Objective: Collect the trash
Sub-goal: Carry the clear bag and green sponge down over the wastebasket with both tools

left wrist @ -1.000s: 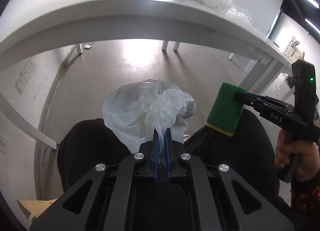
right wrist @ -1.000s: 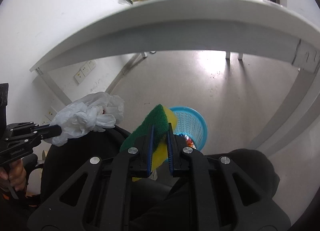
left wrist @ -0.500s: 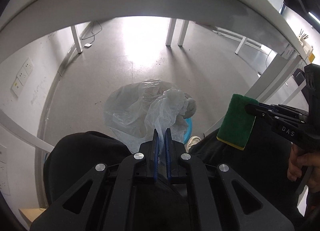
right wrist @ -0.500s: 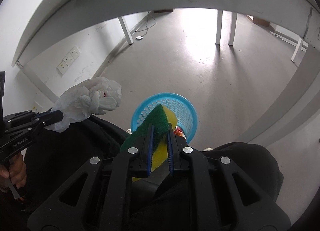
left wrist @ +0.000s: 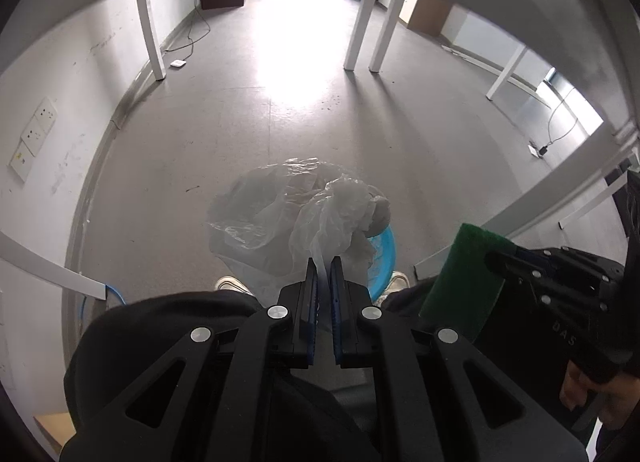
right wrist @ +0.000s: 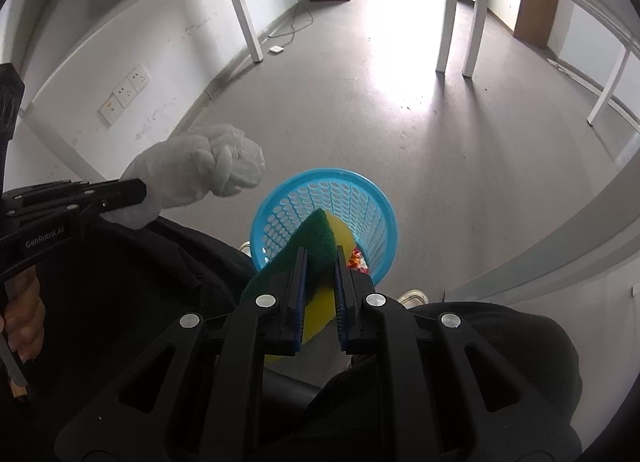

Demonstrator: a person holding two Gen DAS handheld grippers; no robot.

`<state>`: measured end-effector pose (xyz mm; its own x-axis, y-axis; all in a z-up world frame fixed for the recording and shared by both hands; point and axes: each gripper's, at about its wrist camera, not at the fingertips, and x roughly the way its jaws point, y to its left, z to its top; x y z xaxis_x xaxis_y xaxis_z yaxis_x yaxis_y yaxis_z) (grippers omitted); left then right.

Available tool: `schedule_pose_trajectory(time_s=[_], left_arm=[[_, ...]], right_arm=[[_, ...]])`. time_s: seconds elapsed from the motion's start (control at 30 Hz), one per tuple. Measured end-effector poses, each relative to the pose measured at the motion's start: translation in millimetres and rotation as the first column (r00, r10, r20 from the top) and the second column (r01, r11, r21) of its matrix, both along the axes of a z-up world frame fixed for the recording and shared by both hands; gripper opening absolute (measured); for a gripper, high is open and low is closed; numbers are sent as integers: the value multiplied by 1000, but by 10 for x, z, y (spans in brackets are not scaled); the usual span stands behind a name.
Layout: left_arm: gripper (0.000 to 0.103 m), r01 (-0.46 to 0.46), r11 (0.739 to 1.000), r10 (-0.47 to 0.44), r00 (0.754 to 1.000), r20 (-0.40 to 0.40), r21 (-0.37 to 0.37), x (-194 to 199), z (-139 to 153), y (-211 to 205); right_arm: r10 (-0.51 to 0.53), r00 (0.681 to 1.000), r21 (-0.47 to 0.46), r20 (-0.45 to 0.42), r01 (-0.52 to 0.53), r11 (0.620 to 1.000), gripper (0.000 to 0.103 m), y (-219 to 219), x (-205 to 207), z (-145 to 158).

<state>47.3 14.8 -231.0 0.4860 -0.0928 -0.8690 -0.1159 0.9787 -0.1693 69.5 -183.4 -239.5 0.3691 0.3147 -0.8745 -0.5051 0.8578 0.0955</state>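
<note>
The left gripper (left wrist: 323, 262) is nearly closed, its blue-padded fingers pinching a thin tail of a crumpled plastic bag (left wrist: 296, 213). The bag is translucent, whitish and creased, bunched into a loose wad that hangs ahead of the fingertips above the floor and partly covers the blue basket (left wrist: 382, 258) below it. In the right wrist view the same bag (right wrist: 200, 173) shows as a knotted white lump sticking out of the left gripper (right wrist: 136, 191), off to the left of the basket and above the person's dark-clothed lap

The right gripper (right wrist: 320, 254) is closed on a sponge (right wrist: 316, 238), its pads pressing both flat faces. The sponge is a slab with a rough dark green scouring layer on one side and soft yellow foam on the other; it stands on edge, a corner pointing forward over the basket (right wrist: 320, 197). In the left wrist view only its green face (left wrist: 464, 270) shows, at the tip of the right gripper (left wrist: 494, 258)

The basket is round, bright blue plastic with a smooth rim and walls pierced by rows of small holes. It stands on the grey floor between the person's light shoes (left wrist: 230, 285), with something red and orange (right wrist: 357, 260) inside
</note>
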Motion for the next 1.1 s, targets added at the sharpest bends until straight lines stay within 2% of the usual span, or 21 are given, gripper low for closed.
schedule_pose_trajectory(time_s=[0.2,0.43,0.73,0.9,1.1], left_arm=[[5,-33,998,28,996,-85,-59,136,-181,78],[5,-61,996,52,991,-124,-66,317,-383,206],[5,-67,990,42,981,-188,-125,626,-665,292],[5,-45,991,18,979,-204,-128,804,-791,283],[5,-90,985,51,965,-256,-144,1016,-1008,301]], right_arm=[[-15,999,-10,-50,14,1000,11,112,243,-200],[-23,996,-41,-84,19,999,11,229,486,-490],[-27,990,-55,-139,20,998,11,353,671,-772],[-31,985,-49,-169,23,999,12,392,749,-891],[-45,974,-42,-221,36,998,12,392,886,-1055]])
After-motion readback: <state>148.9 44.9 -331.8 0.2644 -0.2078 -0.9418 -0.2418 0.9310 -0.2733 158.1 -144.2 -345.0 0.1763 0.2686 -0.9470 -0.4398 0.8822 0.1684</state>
